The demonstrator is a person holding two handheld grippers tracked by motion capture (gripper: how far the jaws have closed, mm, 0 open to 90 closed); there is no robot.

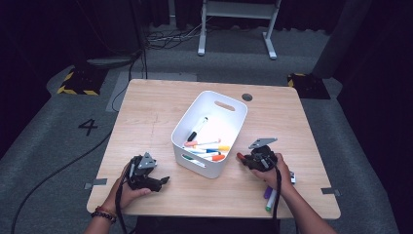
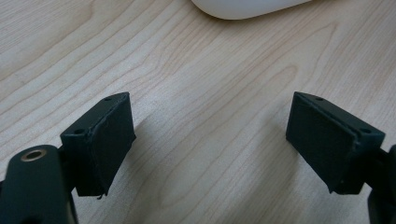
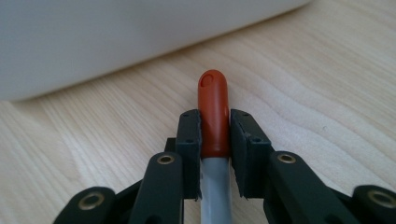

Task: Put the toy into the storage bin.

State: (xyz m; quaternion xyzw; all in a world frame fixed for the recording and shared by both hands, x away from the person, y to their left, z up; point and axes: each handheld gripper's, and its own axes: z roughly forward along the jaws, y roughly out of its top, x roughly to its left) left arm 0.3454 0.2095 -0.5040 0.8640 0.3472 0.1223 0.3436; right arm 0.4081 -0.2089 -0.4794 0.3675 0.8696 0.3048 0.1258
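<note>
My right gripper [image 3: 215, 133] is shut on a marker with a red cap [image 3: 213, 100] and a grey barrel. The cap sticks out past the jaws, low over the wood and close to the wall of a white bin [image 3: 116, 37]. In the high view the right gripper [image 1: 243, 158] sits just right of the bin [image 1: 221, 97], with the red cap [image 1: 239, 156] pointing at it. My left gripper [image 1: 164, 181] rests at the table's front left. Its jaws stand wide apart in the left gripper view [image 2: 210, 140], with bare wood between them.
Several markers [image 1: 207, 148] lie in the bin, a black one [image 1: 197, 129] farther back. A purple marker [image 1: 268, 191] and a green one [image 1: 269, 202] lie on the table by the right wrist. The bin's corner [image 2: 247, 7] is ahead of the left gripper.
</note>
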